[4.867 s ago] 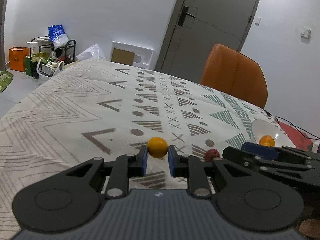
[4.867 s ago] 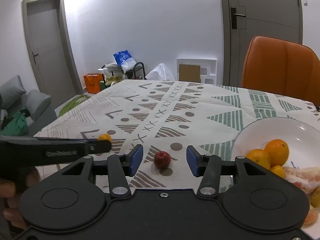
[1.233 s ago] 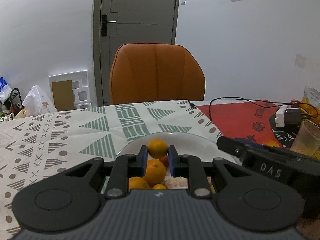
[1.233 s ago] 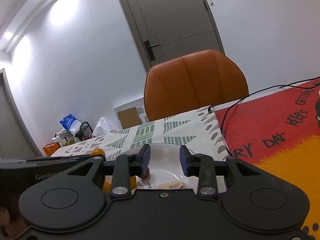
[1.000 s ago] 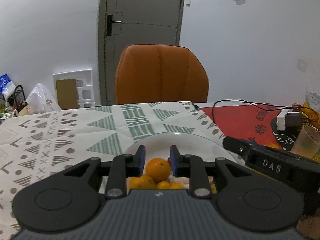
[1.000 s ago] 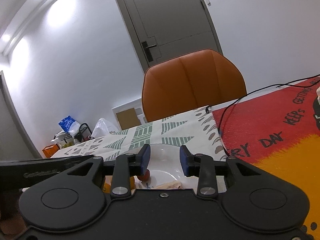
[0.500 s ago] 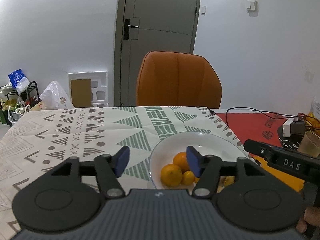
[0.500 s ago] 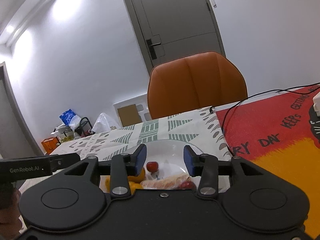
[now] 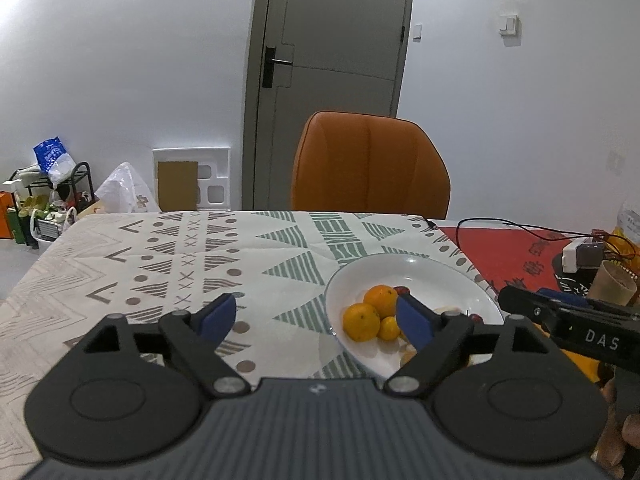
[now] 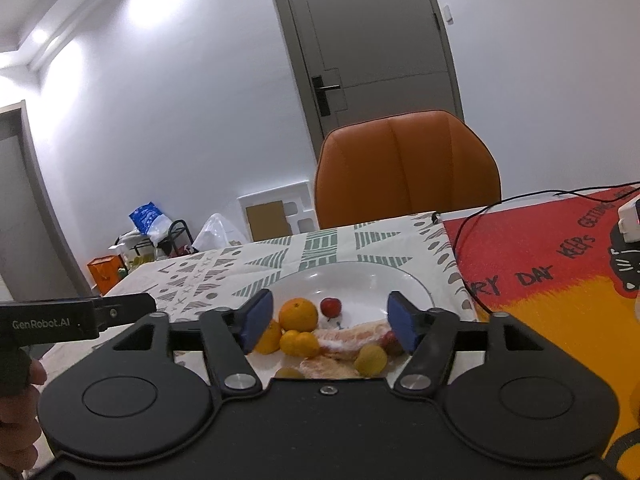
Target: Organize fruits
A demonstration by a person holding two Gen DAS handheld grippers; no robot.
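A white bowl [image 9: 416, 266] stands on the patterned tablecloth and holds several oranges [image 9: 381, 295], a small red fruit [image 10: 331, 306], peeled citrus pieces [image 10: 347, 338] and a small yellow-green fruit [image 10: 371, 359]. My left gripper [image 9: 316, 318] is open and empty, held back from the bowl's left side. My right gripper [image 10: 330, 316] is open and empty, just in front of the bowl [image 10: 360, 278], with the fruit showing between its fingers.
An orange chair [image 9: 370, 166] stands behind the table. A red and yellow mat [image 10: 560, 280] with a black cable [image 9: 508, 226], a white adapter [image 9: 580, 254] and a paper cup [image 9: 612, 282] lies to the right. Bags and a rack [image 9: 48, 196] sit on the floor at far left.
My left gripper let go of its orange into the bowl, opened wide and drew back. My right gripper opened wider and pulled back; the red fruit now lies in the bowl.
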